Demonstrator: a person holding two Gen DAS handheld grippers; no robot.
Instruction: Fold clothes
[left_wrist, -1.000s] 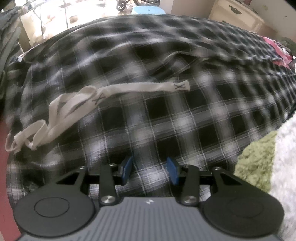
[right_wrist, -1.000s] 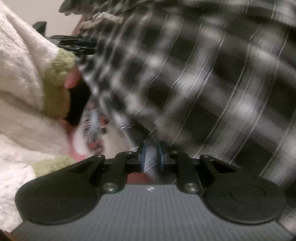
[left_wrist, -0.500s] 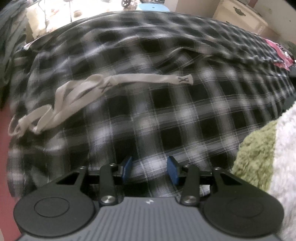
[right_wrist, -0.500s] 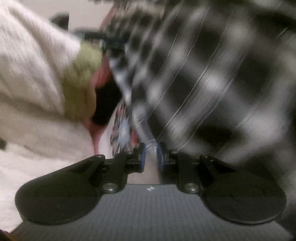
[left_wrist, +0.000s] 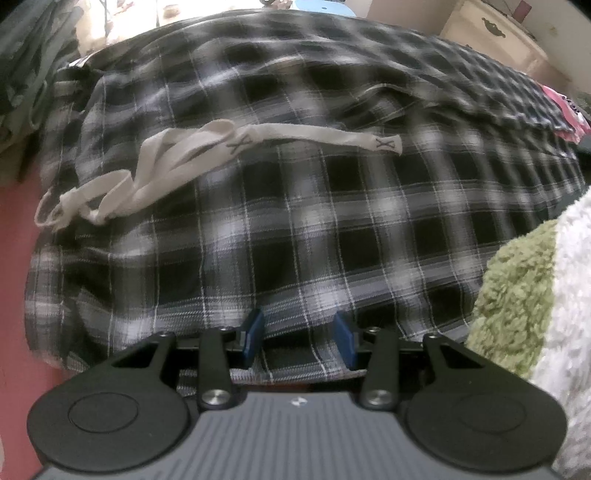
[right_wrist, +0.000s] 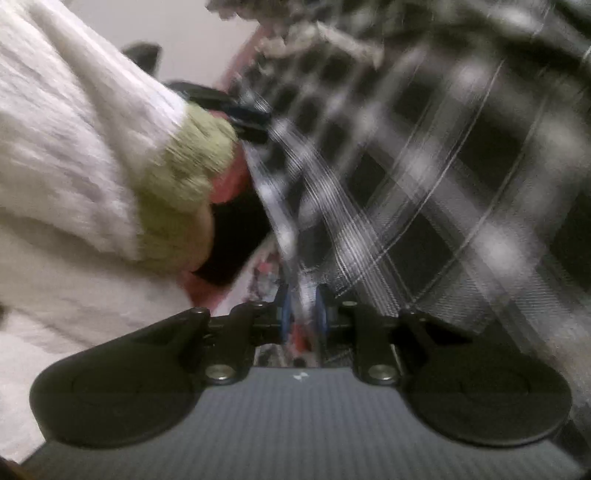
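Plaid garment (left_wrist: 295, 221): a black, grey and white checked cloth spread wide over a red surface (left_wrist: 14, 229), filling most of the left wrist view. Its near hem runs between the blue pads of the left gripper. In the right wrist view the same cloth (right_wrist: 443, 184) fills the right side, blurred and hanging in diagonal folds.
Sleeve (right_wrist: 74, 147): fluffy white fabric with a green cuff (right_wrist: 188, 166), on the left of the right wrist view. The same white and green fleece (left_wrist: 517, 295) shows at the right edge of the left wrist view.
Drawstring (left_wrist: 207, 155): a pale flat cord lying on top of the plaid, bunched into loops at the left and running out straight to the right. Two stitched X marks show on it.
Left gripper (left_wrist: 298, 338): jaws set apart, with the garment's hem lying in the gap. The pads do not press the cloth.
Right gripper (right_wrist: 301, 310): jaws drawn close together, pinching a narrow edge of the plaid cloth between the blue pads.
Dresser (left_wrist: 495, 33): cream furniture with a dark handle, at the top right beyond the cloth.
Pink cloth (left_wrist: 569, 118): a small patterned patch at the far right edge, just beside the plaid.
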